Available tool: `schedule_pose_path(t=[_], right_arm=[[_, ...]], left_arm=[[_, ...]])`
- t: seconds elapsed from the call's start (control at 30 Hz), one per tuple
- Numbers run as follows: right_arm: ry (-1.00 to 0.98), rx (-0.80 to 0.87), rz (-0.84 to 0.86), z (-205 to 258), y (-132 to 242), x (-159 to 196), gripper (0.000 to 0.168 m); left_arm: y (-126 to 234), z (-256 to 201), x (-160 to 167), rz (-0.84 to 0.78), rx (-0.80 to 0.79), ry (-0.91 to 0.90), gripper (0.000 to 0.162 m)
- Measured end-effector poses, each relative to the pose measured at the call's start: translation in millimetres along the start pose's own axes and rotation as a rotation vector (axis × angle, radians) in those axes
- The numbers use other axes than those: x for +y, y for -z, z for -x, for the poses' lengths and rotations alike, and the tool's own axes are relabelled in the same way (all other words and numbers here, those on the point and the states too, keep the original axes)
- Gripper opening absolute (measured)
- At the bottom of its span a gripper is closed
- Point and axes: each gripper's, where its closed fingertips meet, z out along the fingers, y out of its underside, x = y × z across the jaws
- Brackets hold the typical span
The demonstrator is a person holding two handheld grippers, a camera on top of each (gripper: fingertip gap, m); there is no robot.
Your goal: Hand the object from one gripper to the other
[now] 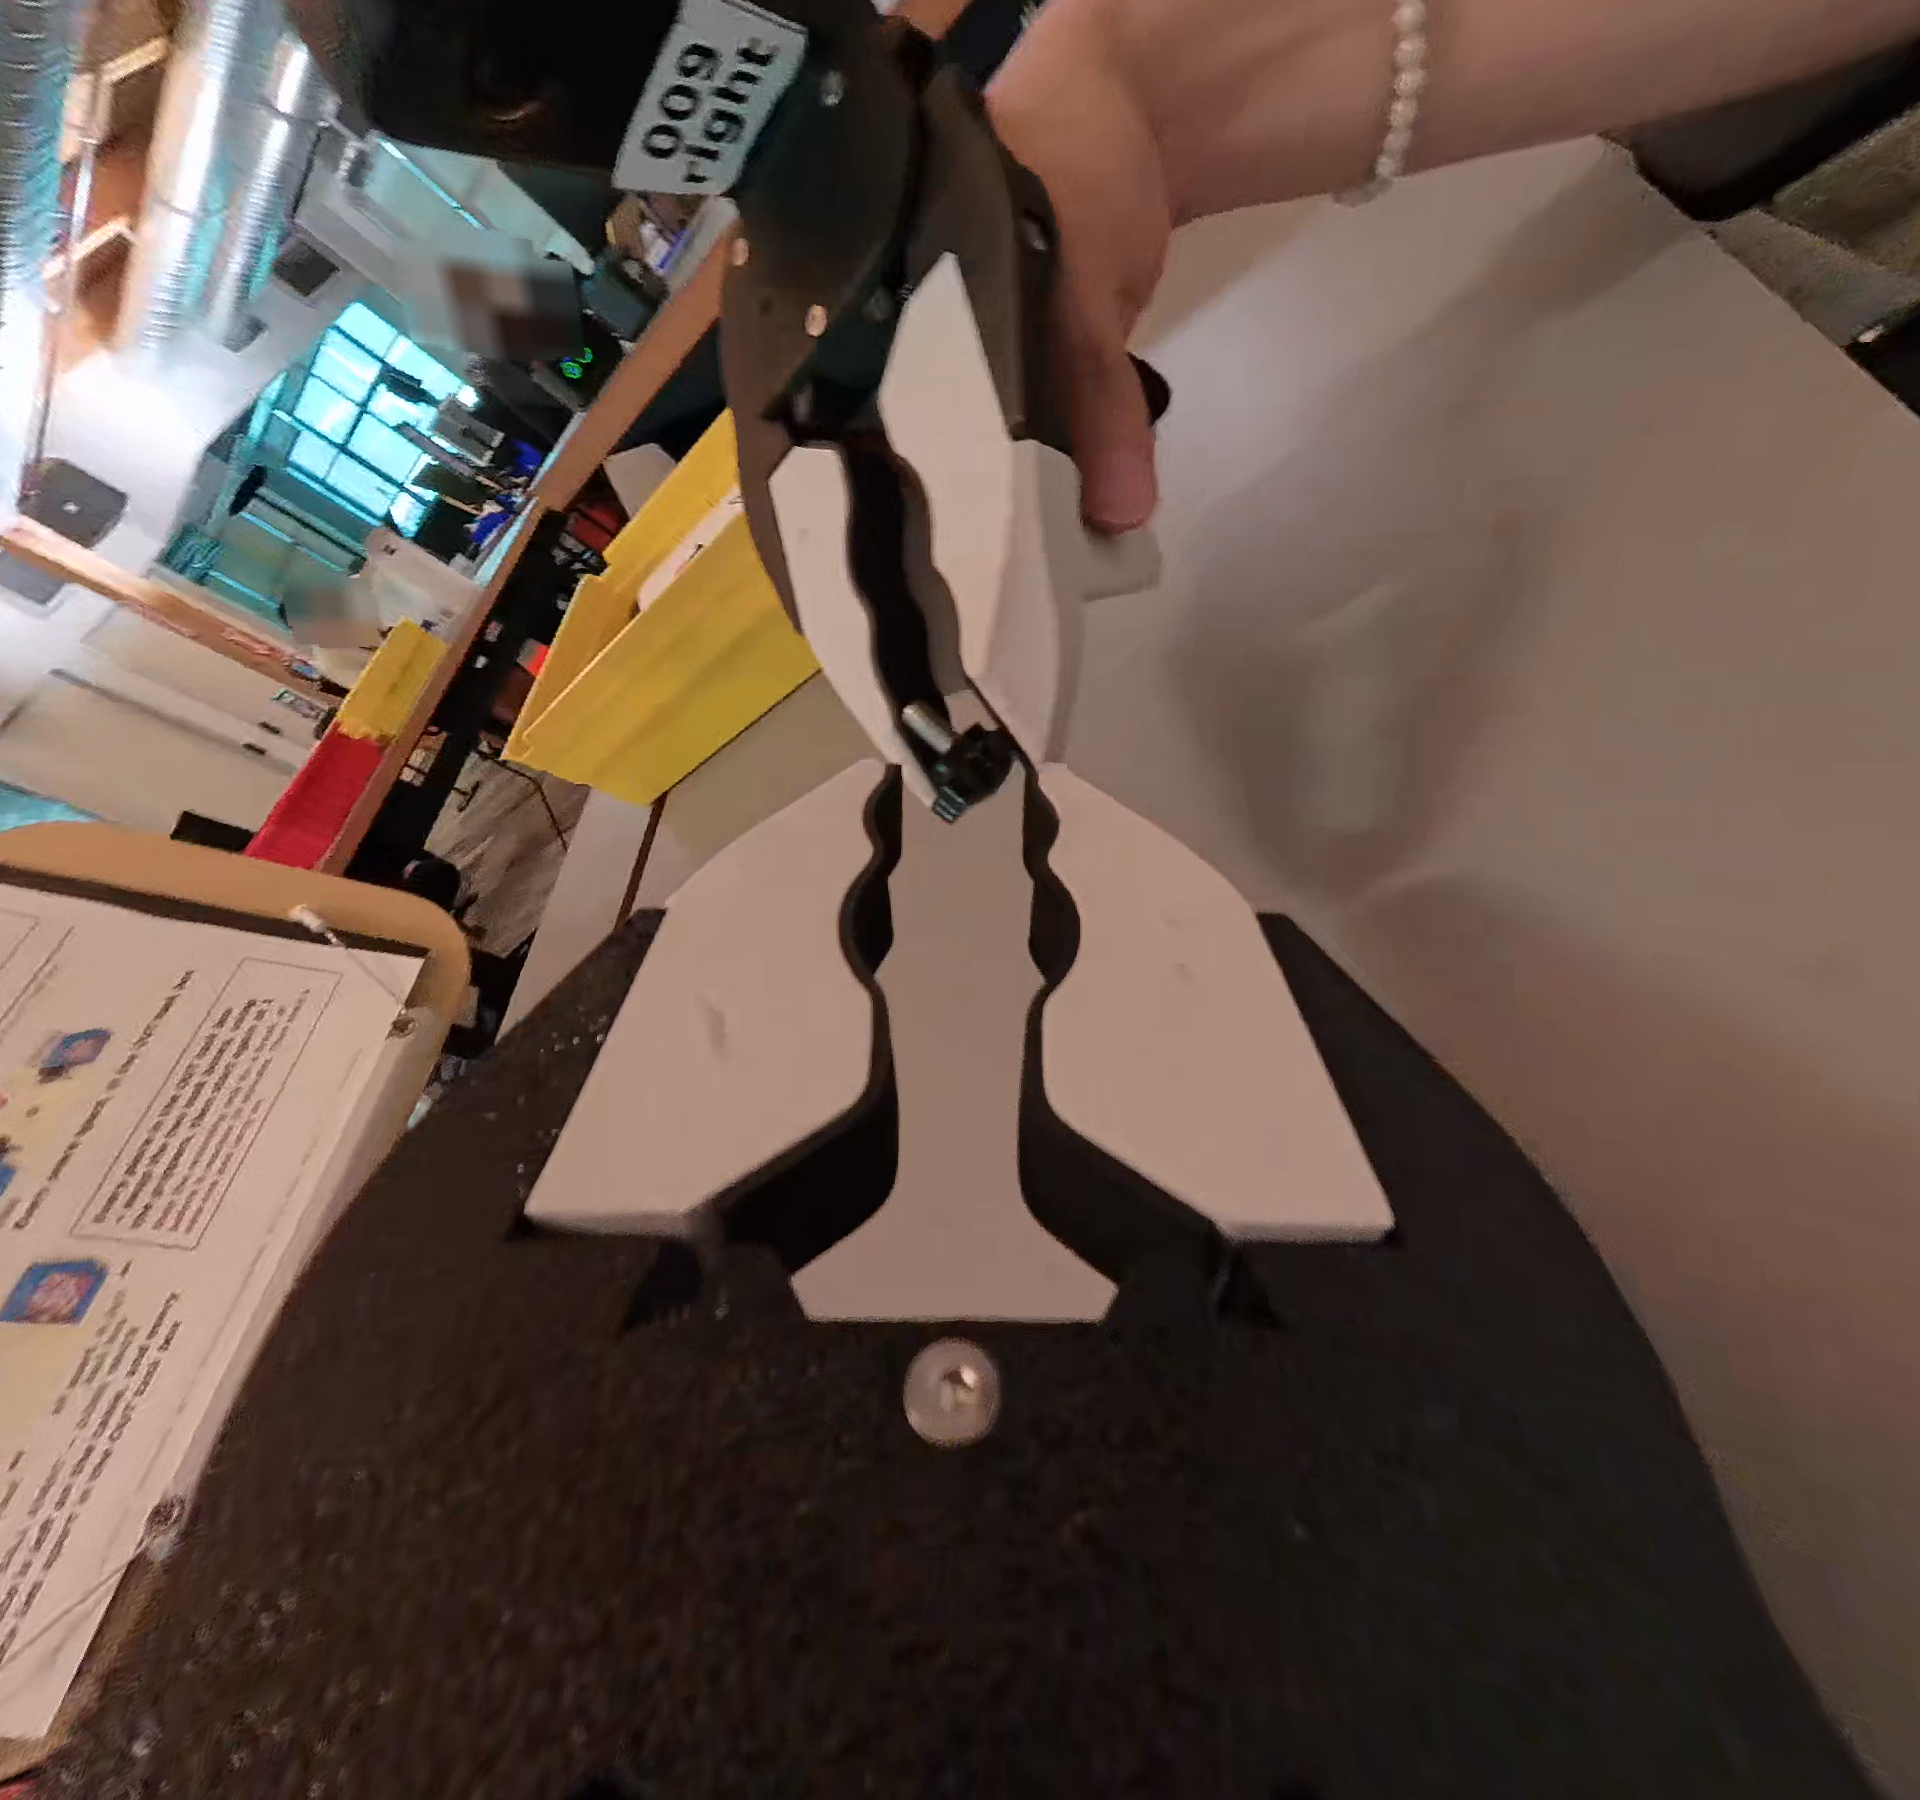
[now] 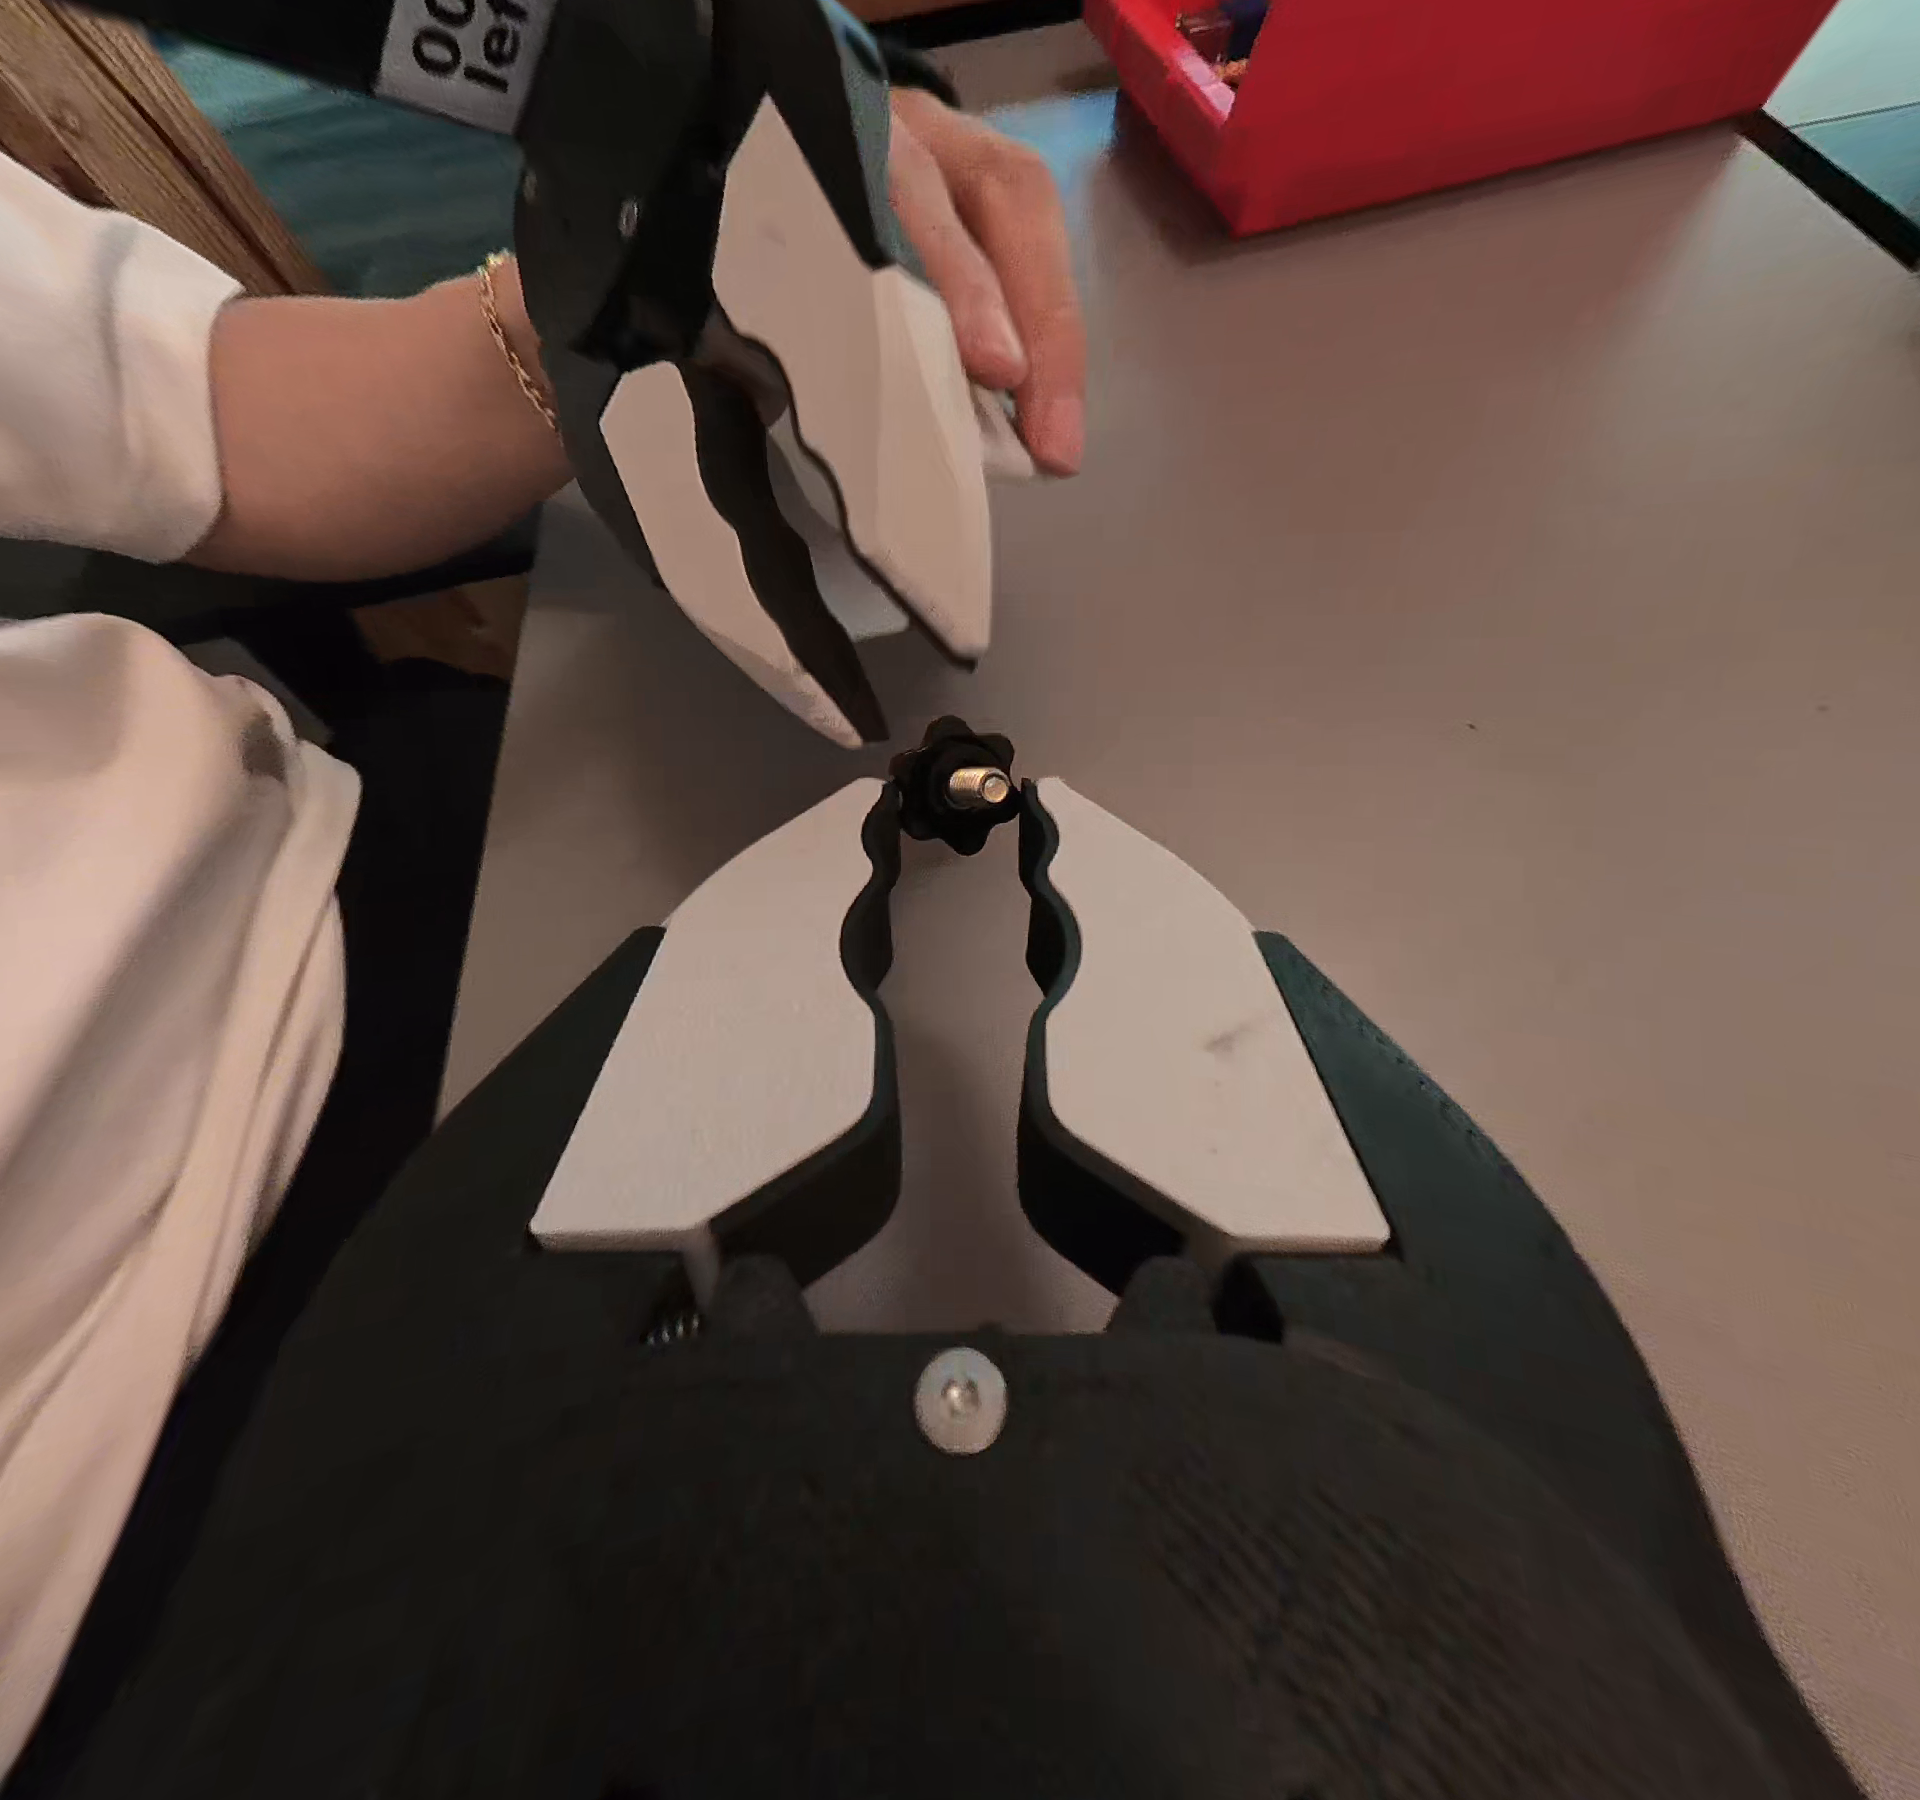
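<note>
Knob (image 2: pixel 951 789) — black, star-shaped, threaded stud showing — sits pinched in your right gripper (image 2: pixel 956 794) tips. Your left gripper (image 2: pixel 914 701), just beside at eleven o'clock, gapes empty over the grey table (image 2: pixel 1455 711) — red bin (image 2: pixel 1455 36) at one o'clock.

knob (image 2: pixel 948 786): black plastic, lobed, matt; stud looks bare metal, threaded, shiny
right gripper (image 2: pixel 954 786): body black plastic, grainy/rough; finger faces pale grey, smooth, matt; inner edges black, wavy
left gripper (image 1: pixel 958 786): same build; speckled rough black body, smooth grey plates
screw (image 1: pixel 951 1389): silvery metal, glossy
table (image 2: pixel 1455 711): grey top, smooth, matt
red bin (image 2: pixel 1455 36): plastic, smooth
yellow bin (image 1: pixel 665 659): plastic, ribbed
sleeve (image 2: pixel 94 379): white cloth, soft
sheet (image 1: pixel 156 1231): printed paper, matt
</note>
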Motion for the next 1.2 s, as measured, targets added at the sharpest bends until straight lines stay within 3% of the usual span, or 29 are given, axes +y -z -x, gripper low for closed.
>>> schedule_pose_path(t=[0.27, 0.63, 0.8, 1.0, 1.2], right_arm=[[-0.139, -0.169, 0.006, 15, 2, 6, 0.022], [-0.156, -0.187, 0.059, 15, 1, 16, 0.022], [-0.154, -0.147, 0.027, 7, 6, 14, 0.022], [-0.207, -0.126, -0.142, -3, 19, -7, 0.04], [-0.353, -0.294, -0.44, 3, 43, -45, 0.043]], left_arm=[[-6, -10, 2, 0.048, 0.026, -0.111, 0.013], [-10, -20, 6, 0.113, 0.072, -0.217, 0.005], [-15, -11, 7, 0.136, 0.0, -0.292, 0.005], [-11, 12, -6, 0.11, -0.172, -0.371, 0.005], [1, 36, -28, 0.018, -0.39, -0.434, 0.004]])
